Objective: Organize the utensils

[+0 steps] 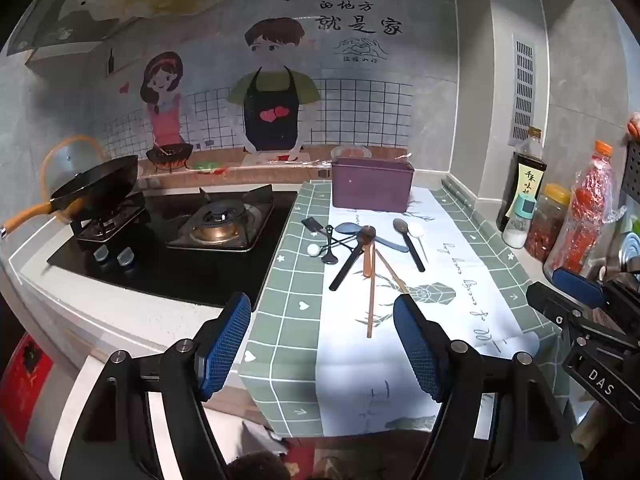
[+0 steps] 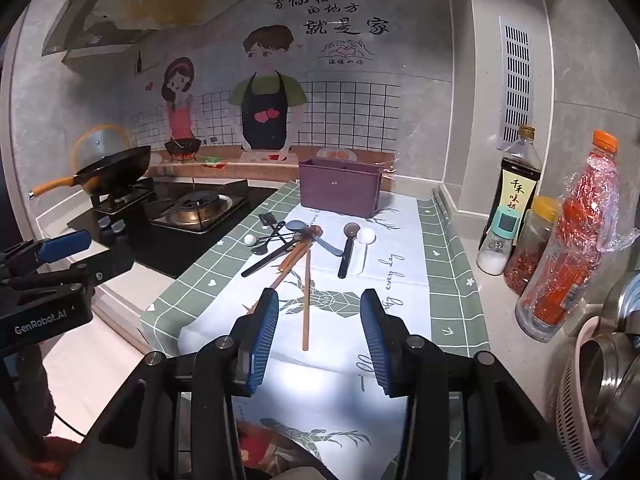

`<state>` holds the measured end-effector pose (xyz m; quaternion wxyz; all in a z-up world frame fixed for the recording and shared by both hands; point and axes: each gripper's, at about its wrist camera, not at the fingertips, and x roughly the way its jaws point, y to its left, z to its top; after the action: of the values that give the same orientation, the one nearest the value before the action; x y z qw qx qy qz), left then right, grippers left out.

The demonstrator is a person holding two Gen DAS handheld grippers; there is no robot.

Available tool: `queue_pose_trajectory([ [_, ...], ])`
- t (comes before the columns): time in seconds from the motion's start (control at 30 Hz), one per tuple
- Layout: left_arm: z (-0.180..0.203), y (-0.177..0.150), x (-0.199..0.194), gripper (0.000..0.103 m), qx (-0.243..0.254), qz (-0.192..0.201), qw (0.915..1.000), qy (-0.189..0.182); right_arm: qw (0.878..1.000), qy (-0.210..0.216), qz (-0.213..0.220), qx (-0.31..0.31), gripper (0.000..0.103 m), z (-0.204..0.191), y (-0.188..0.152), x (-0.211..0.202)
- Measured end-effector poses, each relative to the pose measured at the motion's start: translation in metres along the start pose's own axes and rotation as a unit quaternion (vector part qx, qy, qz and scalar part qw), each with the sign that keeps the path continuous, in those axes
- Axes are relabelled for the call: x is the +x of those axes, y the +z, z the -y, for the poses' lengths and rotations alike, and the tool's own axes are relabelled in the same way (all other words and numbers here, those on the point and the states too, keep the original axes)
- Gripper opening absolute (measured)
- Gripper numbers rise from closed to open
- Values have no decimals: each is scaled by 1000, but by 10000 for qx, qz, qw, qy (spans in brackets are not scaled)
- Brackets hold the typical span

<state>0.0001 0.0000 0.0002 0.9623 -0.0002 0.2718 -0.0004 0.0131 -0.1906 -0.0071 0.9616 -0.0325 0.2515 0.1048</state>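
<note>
Purple box stands upper centre of the frame at the back of the tabletop; inside not visible. Utensils lie loose in a pile mid-frame, just in front of the box: spoons, chopsticks, small spatula. Left hand-held gripper spread wide, nothing between the pads. Right hand-held gripper also spread, empty, angled down toward the pile.

Counter: checked mat, white cloth over it; utensils, purple box on cloth.
</note>
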Motion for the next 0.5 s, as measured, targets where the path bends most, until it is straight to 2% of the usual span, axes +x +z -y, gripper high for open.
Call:
queue_pose_trajectory([
  [0.5,-3,-4,0,74,-33,-38,10000,-78,9999,22,-67,118,40,4,-2,-3],
])
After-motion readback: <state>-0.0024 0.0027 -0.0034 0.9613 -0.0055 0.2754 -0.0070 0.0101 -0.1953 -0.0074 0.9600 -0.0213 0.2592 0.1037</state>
